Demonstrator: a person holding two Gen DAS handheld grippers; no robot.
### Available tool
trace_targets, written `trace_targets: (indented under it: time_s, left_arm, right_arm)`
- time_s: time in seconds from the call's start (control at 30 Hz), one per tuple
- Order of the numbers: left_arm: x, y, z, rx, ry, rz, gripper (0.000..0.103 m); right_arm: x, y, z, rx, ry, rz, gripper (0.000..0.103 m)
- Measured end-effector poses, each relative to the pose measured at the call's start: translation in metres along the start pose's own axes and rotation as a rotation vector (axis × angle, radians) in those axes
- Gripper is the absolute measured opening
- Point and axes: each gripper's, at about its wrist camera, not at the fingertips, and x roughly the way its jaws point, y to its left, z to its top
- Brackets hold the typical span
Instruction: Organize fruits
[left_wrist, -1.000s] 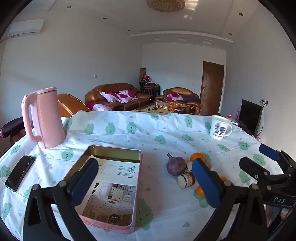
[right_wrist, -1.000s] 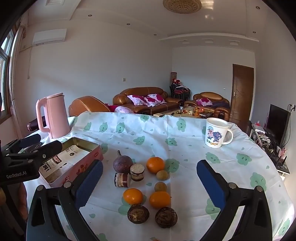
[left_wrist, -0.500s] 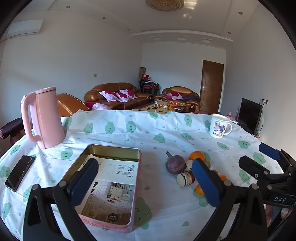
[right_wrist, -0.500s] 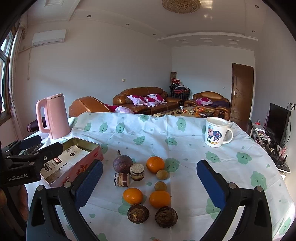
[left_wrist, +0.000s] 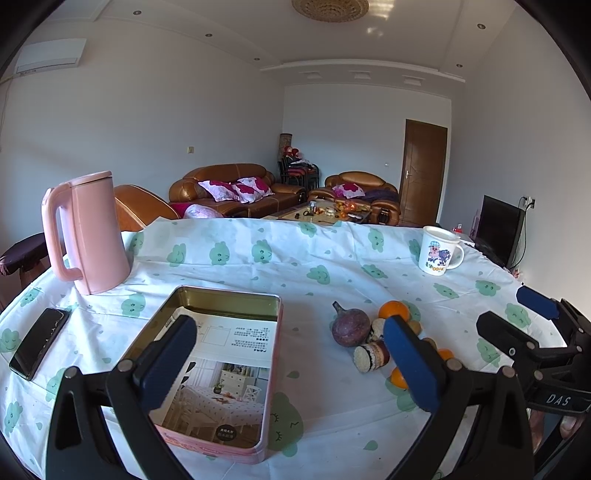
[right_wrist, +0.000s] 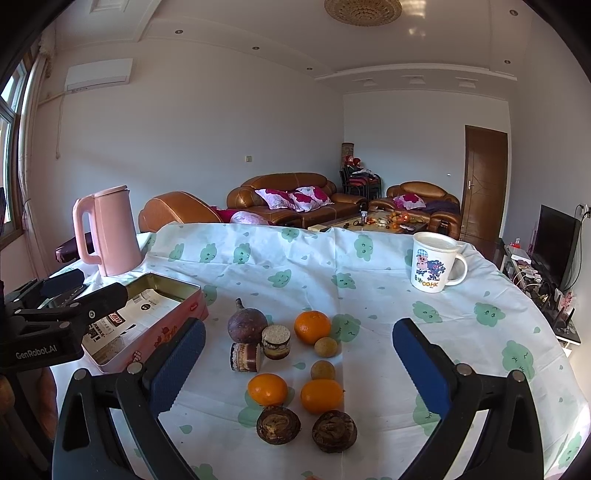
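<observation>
Orange fruit, nothing picked yet. Compared with a second ago almost nothing has moved: both views drift only slightly, and the fruit layout is identical. So the task reads as at the very start (my judgement).

Left gripper (left_wrist: 291, 360) hangs over the pink tin (left_wrist: 271, 373), jaws wide open, holding nothing. Right gripper (right_wrist: 295, 363) hangs over the fruit pile, jaws also wide apart and empty.

Fruit sits loose on the counter (right_wrist: 369, 266), just right of the tin:
- purple round fruit (right_wrist: 246, 325) at the back left, touching the two small cut rolls (right_wrist: 275, 341)
- three oranges (right_wrist: 312, 326), one at the back, two nearer
- two small brown fruits (right_wrist: 325, 347) between them
- two dark wrinkled ones (right_wrist: 277, 424) nearest the camera

Tin is open, with only a printed sheet inside (no fruit in it).

Pink kettle (left_wrist: 86, 232), phone (left_wrist: 38, 343) and mug (right_wrist: 436, 262) stand well apart from the pile.

Likely next: right jaws descend on a near orange.
</observation>
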Motion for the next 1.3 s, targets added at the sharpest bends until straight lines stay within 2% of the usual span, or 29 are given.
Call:
trace_targets:
  time_s: [1.3]
  left_arm:
    - [0.008, -0.007, -0.012, 0.009, 0.028, 0.001, 0.103]
  right_arm:
    - [0.005, -0.006, -0.01, 0.015, 0.023, -0.003, 0.102]
